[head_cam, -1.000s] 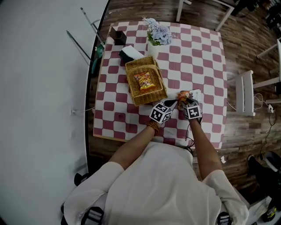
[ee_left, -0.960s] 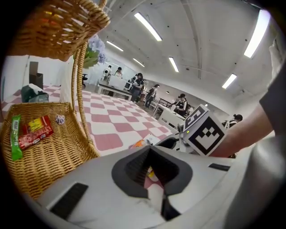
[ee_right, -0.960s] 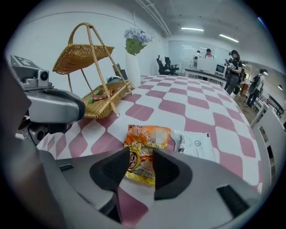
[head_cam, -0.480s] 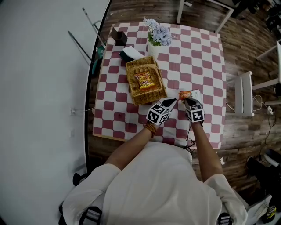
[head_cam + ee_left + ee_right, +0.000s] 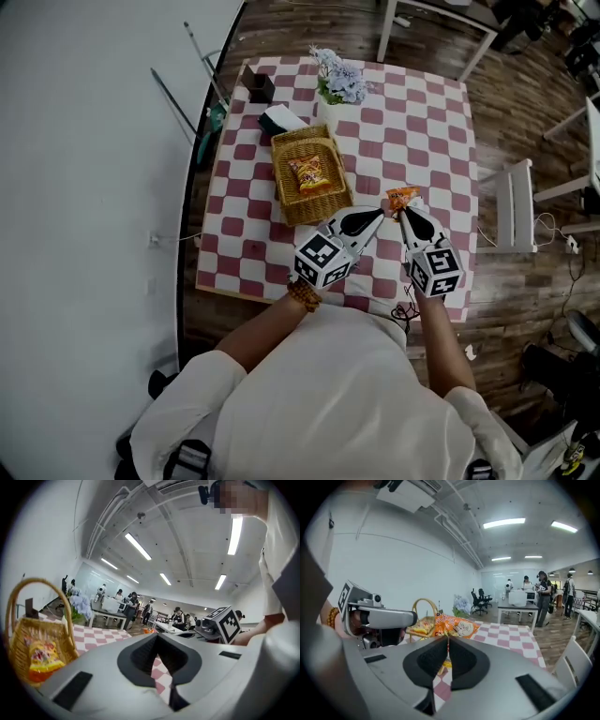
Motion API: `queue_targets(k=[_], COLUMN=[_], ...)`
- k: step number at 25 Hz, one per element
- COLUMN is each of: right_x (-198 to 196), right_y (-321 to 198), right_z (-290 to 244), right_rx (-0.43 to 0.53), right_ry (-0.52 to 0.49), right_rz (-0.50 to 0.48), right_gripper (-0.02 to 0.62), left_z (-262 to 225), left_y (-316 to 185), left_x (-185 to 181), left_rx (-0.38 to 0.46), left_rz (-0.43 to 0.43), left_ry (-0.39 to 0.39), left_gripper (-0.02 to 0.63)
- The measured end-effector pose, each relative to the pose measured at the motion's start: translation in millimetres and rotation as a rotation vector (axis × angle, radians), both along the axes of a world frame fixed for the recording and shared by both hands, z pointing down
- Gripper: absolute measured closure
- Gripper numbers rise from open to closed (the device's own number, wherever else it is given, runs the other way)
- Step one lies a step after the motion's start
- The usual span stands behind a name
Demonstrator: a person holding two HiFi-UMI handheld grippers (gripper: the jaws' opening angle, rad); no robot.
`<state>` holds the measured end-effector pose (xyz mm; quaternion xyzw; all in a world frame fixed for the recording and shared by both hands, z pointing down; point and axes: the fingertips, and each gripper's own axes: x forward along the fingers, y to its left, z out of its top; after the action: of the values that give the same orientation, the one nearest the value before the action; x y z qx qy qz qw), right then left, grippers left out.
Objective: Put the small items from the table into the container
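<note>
While the right gripper (image 5: 401,208) is closing its fingers, an orange snack packet (image 5: 402,197) is pinched between them. The packet sticks out past the tips and is held off the checked surface (image 5: 427,122). In the right gripper view the pads press on the packet's lower edge.

The left gripper (image 5: 378,214) sits just beside it at 9 o'clock. Its fingers are clenched together with nothing between them, as the left gripper view shows.

The wicker basket (image 5: 281,176) stands at roughly 9 o'clock from the held packet, near but apart. Another packet (image 5: 309,174) lies inside it.

From 12 to 2 o'clock of the held packet the cloth is bare out to the far and right edges. Flowers (image 5: 339,77) stand near the far edge at 11 o'clock. A white chair (image 5: 514,204) stands past the right edge at 3 o'clock. The near edge runs under both marker cubes.
</note>
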<state>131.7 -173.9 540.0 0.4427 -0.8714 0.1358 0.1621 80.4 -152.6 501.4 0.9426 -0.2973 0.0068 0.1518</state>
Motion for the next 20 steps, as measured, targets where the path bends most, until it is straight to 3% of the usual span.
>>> queue_targets(k=[8, 13, 20], right_x=[3, 7, -3], right_y=[43, 64, 70], right_z=[-118, -146, -148], right_rx=[0.207, 0.257, 0.252], right_ry=[-0.094, -0.113, -0.117], right_rz=[0.025, 0.039, 0.013], right_gripper=[0.577, 0.578, 0.578], left_z=[-113, -140, -134], left_y=[36, 58, 59], left_x=[-16, -14, -24], left_rx=[0.206, 0.223, 0.206], left_rz=[-0.026, -0.020, -0.046], left_ry=[0.036, 0.027, 0.013], left_gripper=[0.577, 0.577, 0.577])
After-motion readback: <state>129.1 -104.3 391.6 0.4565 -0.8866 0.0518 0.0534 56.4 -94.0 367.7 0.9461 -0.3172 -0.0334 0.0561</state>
